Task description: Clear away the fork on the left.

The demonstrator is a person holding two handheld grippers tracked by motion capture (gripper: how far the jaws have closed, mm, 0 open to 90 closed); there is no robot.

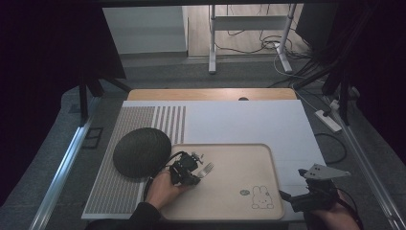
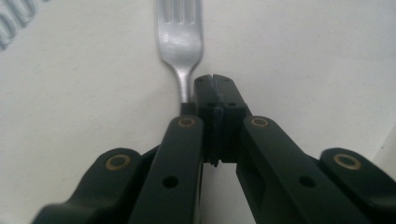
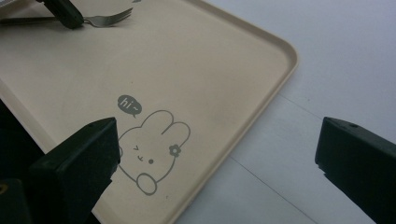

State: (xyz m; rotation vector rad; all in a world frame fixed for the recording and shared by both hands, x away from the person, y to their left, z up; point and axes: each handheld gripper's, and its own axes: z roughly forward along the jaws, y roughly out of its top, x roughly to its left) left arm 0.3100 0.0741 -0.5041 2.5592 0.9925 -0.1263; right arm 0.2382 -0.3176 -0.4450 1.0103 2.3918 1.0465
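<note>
A white mat (image 1: 249, 122) is covering most of the table, with a band of grey stripes running down its left part. On its near half a beige tray (image 1: 268, 158) is lying with rounded corners. Its near right corner is bearing a line drawing of a rabbit (image 3: 152, 151) with a small flower on one ear, and beside it a dark speech bubble (image 3: 128, 104) is reading "hi~". A dark round woven mat (image 1: 141, 152) is sitting just left of the tray, overlapping the striped band.

The left gripper (image 1: 196, 168) is resting low over the tray's left part, its jaws brought fully together. A metal fork (image 2: 181, 37) is lying on the tray, tines pointing away; in the left gripper view its handle is running along the outer side of the closed tips, so whether they are pinching it cannot be told.

The right gripper (image 1: 293, 184) is hovering off the tray's right edge, its jaws standing wide apart with nothing between them.
</note>
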